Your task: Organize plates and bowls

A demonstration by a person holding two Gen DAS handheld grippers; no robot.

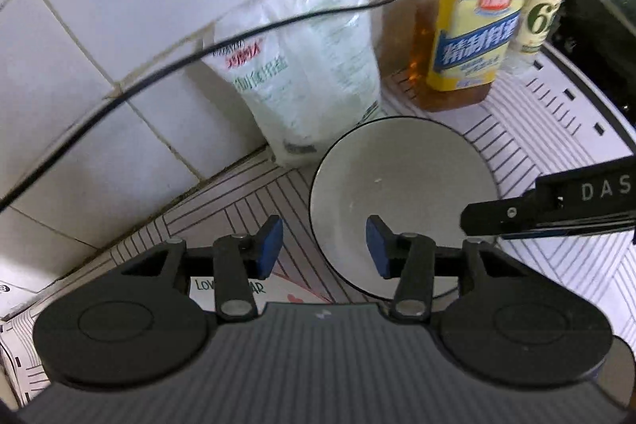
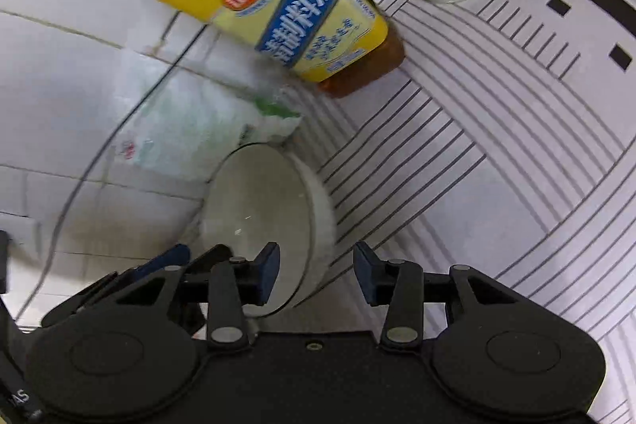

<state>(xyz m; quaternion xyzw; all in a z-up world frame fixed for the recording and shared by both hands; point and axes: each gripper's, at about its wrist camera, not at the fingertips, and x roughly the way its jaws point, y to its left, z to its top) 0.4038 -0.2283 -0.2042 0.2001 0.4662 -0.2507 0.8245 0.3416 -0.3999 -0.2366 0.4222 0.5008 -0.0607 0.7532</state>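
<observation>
Round white ceramic bowl with a thin dark rim (image 1: 401, 201) resting upright on the white mat printed with dark line patterns (image 1: 556, 130), close to the tiled wall (image 1: 99, 26), just in front of a clear plastic bag of white grains (image 1: 314, 74) and near a yellow-labelled bottle of amber liquid (image 1: 473, 26). Left gripper (image 1: 324, 249) partly open, straddling the bowl's near-left rim, pads not pressing, nothing held. Right gripper (image 2: 316, 275) partly open at the bowl's opposite edge, likewise holding nothing
</observation>
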